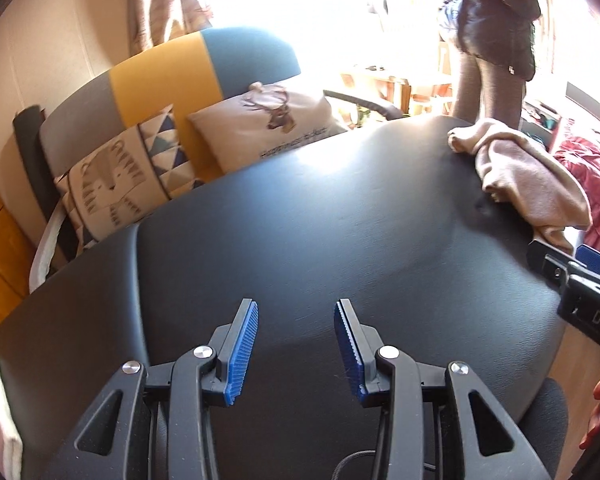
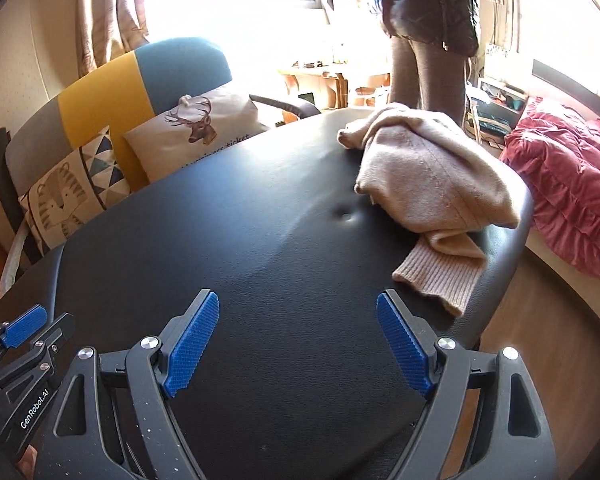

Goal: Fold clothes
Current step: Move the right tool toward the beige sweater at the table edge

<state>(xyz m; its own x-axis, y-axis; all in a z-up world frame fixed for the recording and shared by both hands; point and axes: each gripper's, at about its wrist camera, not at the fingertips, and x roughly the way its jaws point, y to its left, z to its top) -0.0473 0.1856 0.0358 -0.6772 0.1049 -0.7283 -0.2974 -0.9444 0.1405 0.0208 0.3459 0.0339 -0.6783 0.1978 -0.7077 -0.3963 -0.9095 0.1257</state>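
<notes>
Both pairs of tongs hang nearest, empty and parted over the black padded table (image 2: 260,240): the right gripper (image 2: 298,344) spread wide, the left gripper (image 1: 296,350) narrower. Beyond them the beige sweater (image 2: 432,184) lies bunched at the table's far right corner, one ribbed cuff (image 2: 440,280) trailing toward the edge. Tugging that cuff alone could likely drag the whole heap onto the floor

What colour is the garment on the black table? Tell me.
Pale beige knit sweater with a ribbed cuff; clearest in the right wrist view.
</notes>
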